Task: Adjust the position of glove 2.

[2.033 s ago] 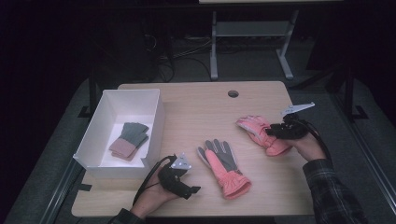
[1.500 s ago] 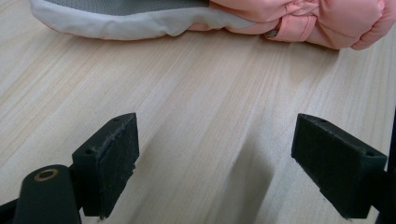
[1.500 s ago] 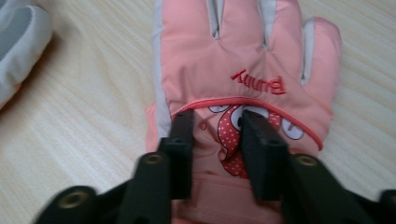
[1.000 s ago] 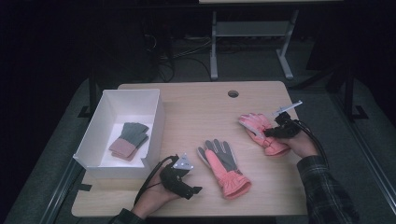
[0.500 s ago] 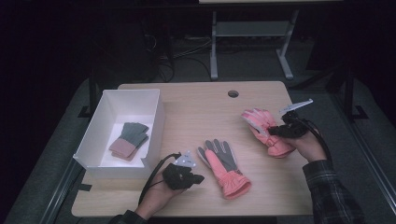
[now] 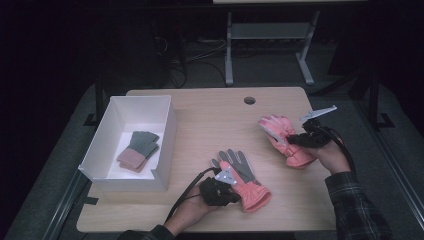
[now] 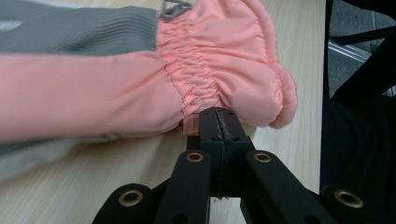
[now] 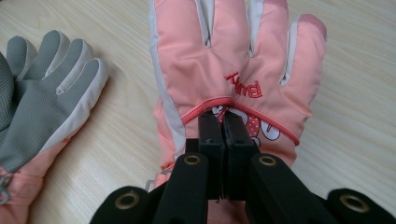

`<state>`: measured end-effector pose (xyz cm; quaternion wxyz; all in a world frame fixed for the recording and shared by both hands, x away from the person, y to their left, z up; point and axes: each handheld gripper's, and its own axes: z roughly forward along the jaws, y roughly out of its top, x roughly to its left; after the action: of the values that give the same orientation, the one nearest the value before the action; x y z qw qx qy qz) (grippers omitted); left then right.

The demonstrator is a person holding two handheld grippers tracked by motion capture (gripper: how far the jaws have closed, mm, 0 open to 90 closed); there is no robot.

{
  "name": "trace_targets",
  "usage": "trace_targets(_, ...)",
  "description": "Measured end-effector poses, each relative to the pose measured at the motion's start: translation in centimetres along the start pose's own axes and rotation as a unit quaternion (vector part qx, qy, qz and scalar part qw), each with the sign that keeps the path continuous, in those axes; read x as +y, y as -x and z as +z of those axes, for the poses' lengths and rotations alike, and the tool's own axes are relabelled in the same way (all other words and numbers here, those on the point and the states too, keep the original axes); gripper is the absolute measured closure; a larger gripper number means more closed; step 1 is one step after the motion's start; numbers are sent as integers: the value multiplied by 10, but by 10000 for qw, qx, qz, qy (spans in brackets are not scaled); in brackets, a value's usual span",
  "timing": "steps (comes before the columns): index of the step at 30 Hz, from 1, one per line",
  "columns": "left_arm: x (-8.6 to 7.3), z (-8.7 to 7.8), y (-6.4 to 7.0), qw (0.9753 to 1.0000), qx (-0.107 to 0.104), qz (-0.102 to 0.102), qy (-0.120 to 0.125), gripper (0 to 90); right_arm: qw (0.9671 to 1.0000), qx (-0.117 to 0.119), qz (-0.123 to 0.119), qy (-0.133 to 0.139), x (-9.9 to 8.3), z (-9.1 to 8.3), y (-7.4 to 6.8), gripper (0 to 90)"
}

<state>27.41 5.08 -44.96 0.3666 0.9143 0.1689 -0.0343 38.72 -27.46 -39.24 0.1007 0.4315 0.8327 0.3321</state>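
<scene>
Table (image 6: 210,107): we found a light wood top with a round hole (image 6: 249,100) near its far edge.
White box (image 6: 167,145): we noted it on the left part of the table, open at the top; the high view showed a folded grey and pink pair of gloves (image 6: 138,150) lying inside, which neither gripper view took in.
Near glove (image 6: 240,176): we recorded it palm up, grey palm and salmon cuff, lying near the front edge, cuff toward the person. The left gripper view gave the gathered elastic cuff (image 7: 224,70) and a small grey loop at its top.
Far glove (image 6: 283,137): we recorded it at the right, pink back upward, well apart from the near glove. The right gripper view gave red lettering and a printed patch (image 8: 243,88), too small to read from above.
Left gripper (image 6: 220,189): jaws pressed together, pinching the lower cuff edge of the near glove (image 7: 217,116).
Right gripper (image 6: 297,140): jaws pressed together on the back of the far glove at the red seam (image 8: 223,116).
</scene>
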Motion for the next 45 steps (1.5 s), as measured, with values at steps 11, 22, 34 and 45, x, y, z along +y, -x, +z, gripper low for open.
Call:
trace_targets(11, 5, -3, -5, 9999, 105, -25, 123, 860, 9999, 111, -15, -4, 3, -2, -1, 883)
trace_targets(22, -28, -32, -12, 9978, 595, -288, 30, 431, 9998, 162, -62, -6, 8, -8, -11, 883)
trace_targets(34, -50, -49, -20, 9939, 1021, -420, -29, 263, 9991, 396, -138, 57, 14, -28, -45, 882)
trace_targets(45, -53, -51, -25, 9916, 1208, -452, -25, 231, 9973, 685, -266, -20, 16, -32, -89, 882)
